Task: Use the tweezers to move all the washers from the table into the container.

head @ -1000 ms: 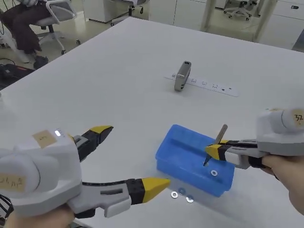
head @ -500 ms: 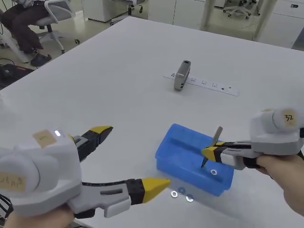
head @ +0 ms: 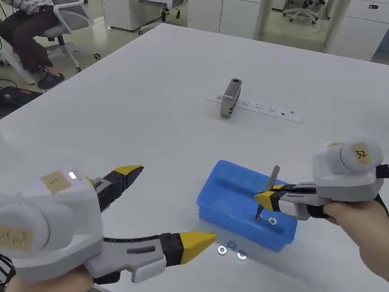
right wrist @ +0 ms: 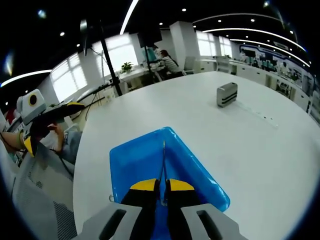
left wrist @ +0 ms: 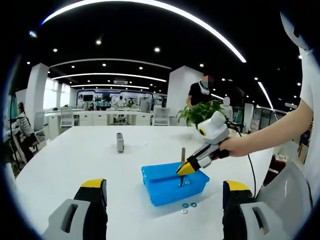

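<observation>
1. Three washers (head: 232, 249) lie in a tight cluster on the white table (head: 152, 91), just beside the near wall of the blue container (head: 228, 188) and apart from it.
2. One more washer (head: 271, 221) lies inside the container, on its floor toward the right end.
3. The container is an open rectangular tray toward the near side of the table, set at an angle to the table's edges.
4. The right gripper (head: 262, 198) reaches in from the right over the container. Its yellow-tipped jaws are pressed together on the tweezers (head: 271, 179).
5. The tweezers stand steeply, handle end up above the jaws. Their tips point down into the container just beside the washer there; whether they touch it cannot be told.
6. In the right gripper view the tweezers run forward from between the closed jaws, over the blue floor of the container.
7. The left gripper (head: 167, 204) hovers above the table left of the container, with its jaws spread wide and nothing between them.
8. Toward the far edge of the table, well apart from the container, a grey metal block (head: 230, 97) stands at one end of a flat white strip (head: 270, 111).
</observation>
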A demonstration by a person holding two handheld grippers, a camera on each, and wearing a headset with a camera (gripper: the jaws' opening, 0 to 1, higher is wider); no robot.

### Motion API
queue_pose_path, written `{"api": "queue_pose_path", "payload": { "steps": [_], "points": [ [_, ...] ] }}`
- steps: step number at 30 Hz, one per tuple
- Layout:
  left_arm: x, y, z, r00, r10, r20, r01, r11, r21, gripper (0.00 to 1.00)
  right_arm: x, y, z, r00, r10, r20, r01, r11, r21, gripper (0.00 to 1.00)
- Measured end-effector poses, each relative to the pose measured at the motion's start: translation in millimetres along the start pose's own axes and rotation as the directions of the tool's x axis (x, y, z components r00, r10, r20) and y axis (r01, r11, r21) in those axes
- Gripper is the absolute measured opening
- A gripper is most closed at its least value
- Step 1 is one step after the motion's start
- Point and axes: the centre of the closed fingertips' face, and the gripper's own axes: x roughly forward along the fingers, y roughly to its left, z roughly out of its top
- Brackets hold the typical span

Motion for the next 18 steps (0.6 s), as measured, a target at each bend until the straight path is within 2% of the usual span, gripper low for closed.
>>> {"api": "queue_pose_path", "payload": {
  "steps": [8, 18],
  "points": [
    [-0.1, -0.4, -0.3, 1.0, -0.001, -0.002, 0.001, 1.0, -0.002, 0.99, -4.0, 2.1, -0.1, 0.9998, -0.009, 0.019, 0.009, 1.0, 0.006, 0.04],
    [-0.9, -0.1, 0.2, 1.0, -0.001, 0.001, 0.001, 1.0, -0.004, 0.99, -15.4, 4.0, 8.0, 0.9974, -0.019, 0.069, 0.017, 1.0, 0.025, 0.04]
  ]
}}
